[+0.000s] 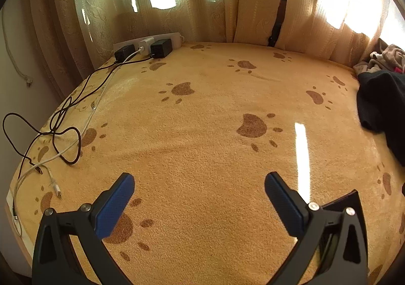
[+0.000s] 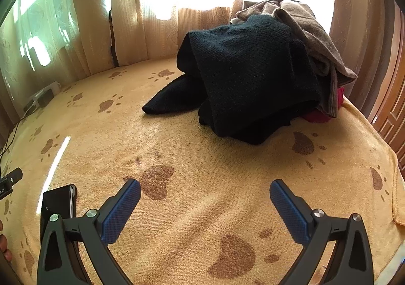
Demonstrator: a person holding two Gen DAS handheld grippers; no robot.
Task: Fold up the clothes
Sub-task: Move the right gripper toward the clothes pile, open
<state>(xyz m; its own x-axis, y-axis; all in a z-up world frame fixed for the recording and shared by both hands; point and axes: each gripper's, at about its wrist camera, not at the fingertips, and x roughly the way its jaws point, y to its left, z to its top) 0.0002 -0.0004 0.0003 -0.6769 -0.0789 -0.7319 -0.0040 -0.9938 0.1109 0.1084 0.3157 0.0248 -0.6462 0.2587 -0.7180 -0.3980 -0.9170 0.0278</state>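
Right wrist: paw-print blanket (image 2: 202, 209), curtains (image 2: 131, 19).

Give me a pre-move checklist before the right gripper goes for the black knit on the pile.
1. Right gripper open and empty: ok, jaws spread wide, only the blanket between them.
2. Left gripper open and empty: ok.
3. Black knit garment reachable on top: ok, it drapes over the front of the clothes pile, ahead of the right gripper.
4. Garment free of the others: cannot tell; the brown garment lies over the pile behind it and a red piece shows beneath.
5. Folding area on the paw-print blanket: ok, bare in the middle.
6. Clutter clear: not ok; charger cables trail along the left edge and a black phone lies beside the right gripper.
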